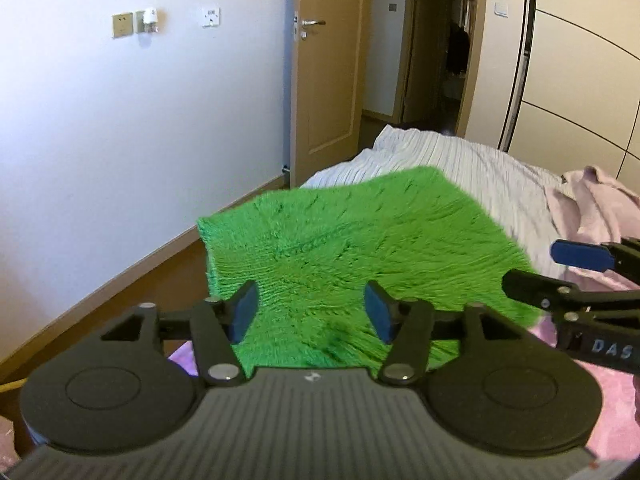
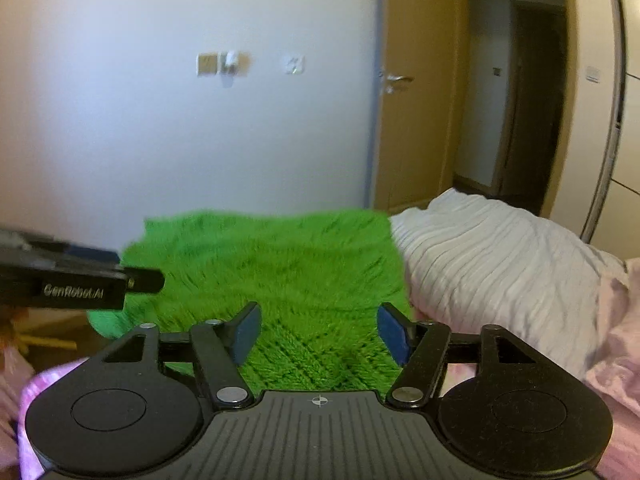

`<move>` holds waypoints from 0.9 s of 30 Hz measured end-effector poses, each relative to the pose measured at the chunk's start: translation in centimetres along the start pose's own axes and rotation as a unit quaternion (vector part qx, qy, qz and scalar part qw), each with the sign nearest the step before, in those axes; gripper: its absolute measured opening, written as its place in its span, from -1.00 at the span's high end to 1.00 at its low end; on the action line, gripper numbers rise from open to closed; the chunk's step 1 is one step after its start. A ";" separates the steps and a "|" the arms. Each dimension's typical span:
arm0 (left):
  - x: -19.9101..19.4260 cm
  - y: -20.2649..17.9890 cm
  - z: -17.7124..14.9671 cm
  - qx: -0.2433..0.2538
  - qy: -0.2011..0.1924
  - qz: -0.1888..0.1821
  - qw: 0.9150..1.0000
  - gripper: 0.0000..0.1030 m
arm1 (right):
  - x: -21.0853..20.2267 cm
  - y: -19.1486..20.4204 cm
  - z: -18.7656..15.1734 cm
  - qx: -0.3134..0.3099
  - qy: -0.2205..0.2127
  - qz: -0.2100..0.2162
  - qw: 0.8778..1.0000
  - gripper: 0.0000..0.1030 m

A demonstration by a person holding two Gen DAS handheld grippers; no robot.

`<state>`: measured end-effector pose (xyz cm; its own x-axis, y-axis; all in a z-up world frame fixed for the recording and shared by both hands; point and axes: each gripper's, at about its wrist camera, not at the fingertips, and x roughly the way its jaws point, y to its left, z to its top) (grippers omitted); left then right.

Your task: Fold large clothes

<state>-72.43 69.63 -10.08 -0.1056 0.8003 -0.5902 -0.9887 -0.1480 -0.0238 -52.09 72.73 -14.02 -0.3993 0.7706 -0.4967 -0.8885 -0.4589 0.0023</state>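
Bedroom walls and a wooden door frame a bed, where the green knitted sweater lies spread, its left edge hanging over the side of the mattress at about 9 o'clock. Both claws hover just above its near hem: the left gripper and the right gripper each stand open, blue pads apart, nothing pinched between them. The right one also shows at 3 o'clock in the left view.

Risk, as I judge it: the overhanging side could drag the sweater off the bed once a fold lifts it, and a shallow pinch may catch only loose yarn and slip.

Beyond it, at 1 o'clock, lies a white striped quilt; at 3 o'clock a pale pink garment. A pink sheet covers the bed.
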 end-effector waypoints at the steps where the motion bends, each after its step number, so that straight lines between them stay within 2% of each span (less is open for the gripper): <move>1: -1.3 -0.2 0.2 0.000 0.002 0.004 1.000 -0.27 | -1.1 -0.2 0.0 0.009 0.003 0.003 1.000 -0.36; 5: -7.0 -0.9 -0.2 -0.022 0.017 0.001 1.000 -0.36 | -5.7 -0.3 -0.1 0.049 0.027 0.020 0.998 -0.45; 10: -13.4 -2.1 -2.8 -0.036 0.053 0.003 0.998 -0.53 | -11.4 -0.3 -1.8 0.087 0.053 0.033 0.994 -0.49; 15: -18.9 -3.4 -5.8 -0.051 0.076 0.008 0.996 -0.64 | -17.2 0.6 -3.2 0.086 0.084 0.035 0.992 -0.50; 20: -24.0 -5.1 -8.2 -0.051 0.072 0.018 0.996 -0.72 | -22.3 0.9 -4.5 0.090 0.101 0.048 0.990 -0.51; 22: -25.6 -5.7 -8.9 -0.053 0.068 0.019 0.996 -0.85 | -24.1 0.9 -5.2 0.095 0.110 0.050 0.988 -0.51; 27: -29.4 -6.6 -10.7 -0.083 0.058 0.011 0.995 -0.98 | -27.9 1.1 -6.5 0.099 0.122 0.059 0.986 -0.51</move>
<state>-61.70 40.88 -1.23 -0.1040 0.7251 -0.6808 -0.9539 -0.2663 -0.1380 -40.46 47.81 -5.79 -0.4587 0.5767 -0.6761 -0.8750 -0.4257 0.2305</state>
